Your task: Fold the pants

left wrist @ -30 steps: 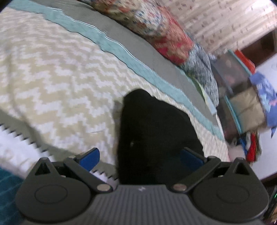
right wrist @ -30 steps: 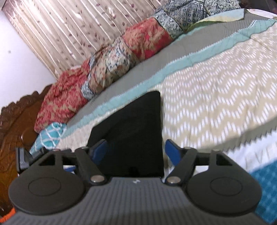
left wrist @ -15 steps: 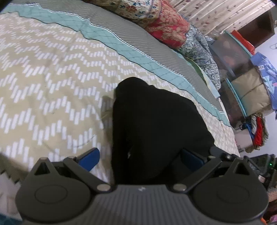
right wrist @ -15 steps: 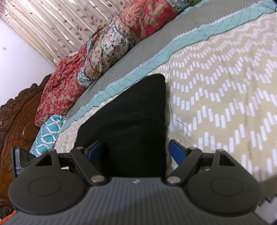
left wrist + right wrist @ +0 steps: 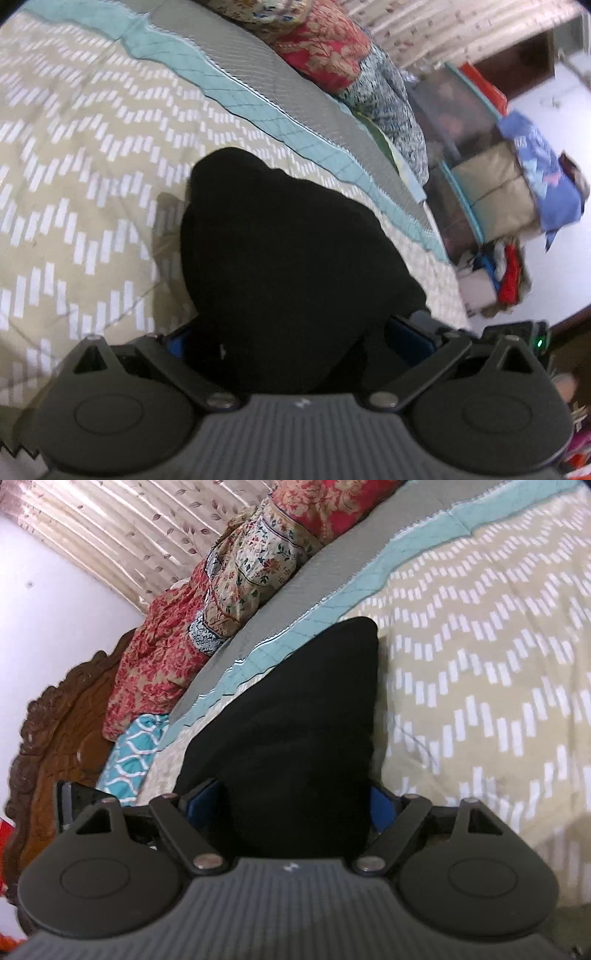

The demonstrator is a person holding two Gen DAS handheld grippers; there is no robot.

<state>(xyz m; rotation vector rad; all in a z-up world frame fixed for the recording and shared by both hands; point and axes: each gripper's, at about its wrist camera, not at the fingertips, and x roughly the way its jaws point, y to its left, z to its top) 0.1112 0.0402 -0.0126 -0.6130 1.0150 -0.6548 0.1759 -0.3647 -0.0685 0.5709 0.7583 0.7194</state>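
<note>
Black pants (image 5: 288, 240) lie folded into a compact pile on the zigzag-patterned bedspread (image 5: 74, 166). In the left wrist view my left gripper (image 5: 291, 339) stands wide open at the pile's near edge, and the dark cloth fills the gap between its blue pads (image 5: 406, 341). In the right wrist view the pants (image 5: 295, 720) taper to a corner towards the far side. My right gripper (image 5: 291, 801) is open too, one blue pad (image 5: 380, 806) on each side of the near end of the cloth. Neither gripper's pads visibly squeeze the fabric.
Floral pillows (image 5: 236, 590) line the far side of the bed beyond a teal and grey border (image 5: 258, 99). A carved wooden headboard (image 5: 48, 746) rises at the left. Stacked clothes and storage boxes (image 5: 491, 199) stand past the bed's edge. Curtains (image 5: 110, 528) hang behind.
Both grippers came forward and lower onto the pants, which now fill more of each view. The right jaws have spread slightly wider. The left jaws kept their width.
</note>
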